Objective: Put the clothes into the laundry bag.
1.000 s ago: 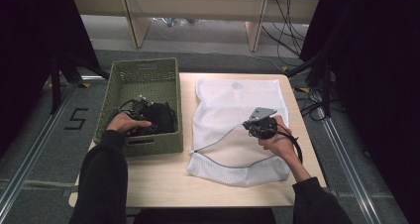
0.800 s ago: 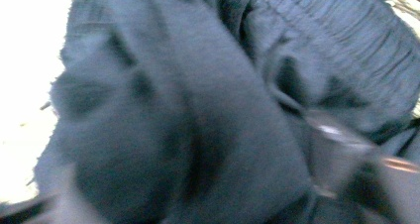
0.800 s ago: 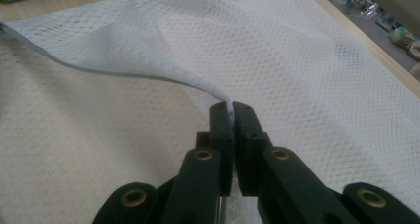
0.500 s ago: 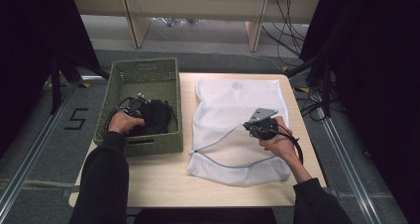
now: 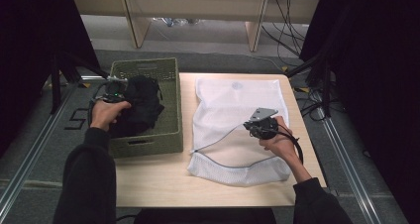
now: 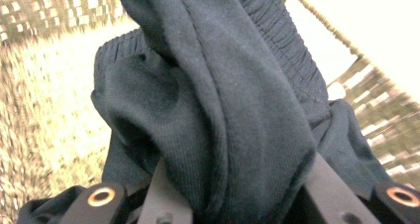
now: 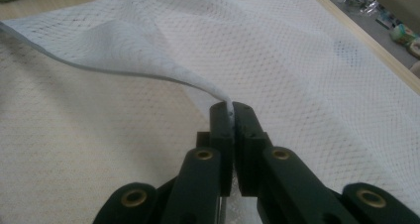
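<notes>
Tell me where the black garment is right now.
In the high view the black garment is at the left, bunched in the left gripper above the green basket, beside the table bearing the white mesh bag.

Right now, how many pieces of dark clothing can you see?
1: a dark garment bunched in the left tongs, raised over the green basket left of the table. Its folds could hide more beneath it.

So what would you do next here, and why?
Probably carry the dark garment across to the mesh bag. The left gripper is clamped on it above the basket, and the right gripper holds up the bag's open edge.
</notes>
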Action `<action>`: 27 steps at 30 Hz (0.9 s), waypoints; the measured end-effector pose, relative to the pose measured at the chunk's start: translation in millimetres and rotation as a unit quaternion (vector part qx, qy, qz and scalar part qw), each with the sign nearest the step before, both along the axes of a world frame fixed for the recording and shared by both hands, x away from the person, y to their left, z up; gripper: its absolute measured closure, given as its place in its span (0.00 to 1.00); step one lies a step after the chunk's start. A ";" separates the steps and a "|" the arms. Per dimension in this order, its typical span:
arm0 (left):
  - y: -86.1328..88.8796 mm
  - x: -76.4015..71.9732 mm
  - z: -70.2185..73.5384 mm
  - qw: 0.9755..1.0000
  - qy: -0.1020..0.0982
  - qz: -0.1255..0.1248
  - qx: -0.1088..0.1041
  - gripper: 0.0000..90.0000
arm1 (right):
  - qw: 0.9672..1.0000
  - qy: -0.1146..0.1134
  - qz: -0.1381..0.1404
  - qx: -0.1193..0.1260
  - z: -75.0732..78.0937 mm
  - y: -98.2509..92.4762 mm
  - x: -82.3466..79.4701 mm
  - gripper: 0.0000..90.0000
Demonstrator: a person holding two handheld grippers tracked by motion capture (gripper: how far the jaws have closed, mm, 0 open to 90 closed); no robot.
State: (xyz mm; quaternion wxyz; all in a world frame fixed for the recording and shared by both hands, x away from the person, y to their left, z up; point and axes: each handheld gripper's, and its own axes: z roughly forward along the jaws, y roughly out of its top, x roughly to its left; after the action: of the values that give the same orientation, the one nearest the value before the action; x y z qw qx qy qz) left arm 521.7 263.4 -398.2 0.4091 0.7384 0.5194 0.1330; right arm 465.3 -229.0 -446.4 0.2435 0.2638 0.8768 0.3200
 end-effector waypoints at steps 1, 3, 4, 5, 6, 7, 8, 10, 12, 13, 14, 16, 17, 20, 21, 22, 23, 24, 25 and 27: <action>0.0 -2.4 5.7 1.000 -0.008 0.001 -0.018 0.83 | 1.000 -0.005 0.005 -0.001 0.1 -0.1 1.4 0.99; -0.7 -8.0 18.8 0.999 -0.022 -0.002 -0.036 0.83 | 1.000 0.000 0.002 0.000 0.8 0.4 0.0 0.99; -0.6 -10.0 23.3 0.999 -0.025 -0.006 -0.037 0.83 | 1.000 -0.001 0.003 0.000 0.7 0.5 -0.1 0.99; -1.2 -12.6 28.5 0.998 -0.030 -0.009 -0.045 0.83 | 1.000 0.000 0.003 0.001 0.9 0.4 0.1 0.99; -2.7 -15.3 33.1 0.998 -0.035 -0.012 -0.057 0.83 | 1.000 -0.002 0.002 0.003 0.6 0.5 0.7 0.99; -3.9 -17.9 37.8 0.997 -0.038 -0.018 -0.059 0.83 | 1.000 -0.003 0.002 0.003 0.8 0.4 1.3 0.99; -5.9 -20.4 42.0 0.997 -0.040 -0.021 -0.062 0.83 | 1.000 -0.003 0.003 0.003 0.9 0.5 1.4 0.99; -10.2 -24.8 49.4 0.996 -0.044 -0.030 -0.068 0.83 | 1.000 -0.003 0.005 -0.002 1.4 0.7 0.8 0.99; -15.5 -29.4 55.7 0.994 -0.051 -0.042 -0.084 0.83 | 1.000 0.001 0.005 0.002 1.2 0.5 1.2 0.99; -18.9 -32.9 59.5 0.993 -0.056 -0.051 -0.096 0.83 | 1.000 -0.002 0.004 0.003 0.9 0.5 1.8 0.99; -21.4 -35.1 61.7 0.991 -0.058 -0.056 -0.104 0.83 | 1.000 -0.001 0.003 0.005 1.1 0.3 2.1 0.99; -27.9 -40.7 68.3 0.989 -0.059 -0.073 -0.111 0.83 | 1.000 -0.001 0.003 0.003 1.0 0.3 1.6 0.99; -31.7 -44.2 72.1 0.989 -0.061 -0.081 -0.112 0.83 | 1.000 0.000 0.004 0.003 1.0 0.2 1.4 0.99; -41.9 -55.5 81.8 0.984 -0.068 -0.102 -0.128 0.83 | 1.000 -0.002 0.007 0.003 1.2 -0.2 2.6 0.99; -45.6 -59.3 84.3 0.982 -0.070 -0.110 -0.135 0.83 | 1.000 -0.004 0.007 0.002 1.3 -0.3 2.6 0.99; -49.2 -63.3 87.3 0.982 -0.070 -0.115 -0.134 0.83 | 1.000 -0.004 0.007 0.001 1.5 -0.3 1.9 0.99; -53.0 -67.3 90.1 0.981 -0.074 -0.120 -0.136 0.83 | 1.000 -0.002 0.008 0.002 1.8 -0.5 1.5 0.99; -56.5 -71.5 93.4 0.980 -0.074 -0.127 -0.135 0.83 | 1.000 -0.002 0.009 0.001 2.1 -0.9 1.5 0.99; -60.2 -75.6 96.2 0.978 -0.075 -0.133 -0.139 0.83 | 1.000 -0.003 0.004 0.003 2.7 -1.3 1.5 0.99; -67.0 -84.0 101.9 0.975 -0.078 -0.146 -0.150 0.84 | 1.000 -0.002 0.001 0.006 2.6 -1.3 1.1 0.99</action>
State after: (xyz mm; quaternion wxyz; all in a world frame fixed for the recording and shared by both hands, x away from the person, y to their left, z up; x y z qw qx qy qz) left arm 437.6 196.4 -296.3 0.5693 0.7241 0.3862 0.0497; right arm 466.4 -230.3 -443.8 0.2429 0.2634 0.8749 0.3259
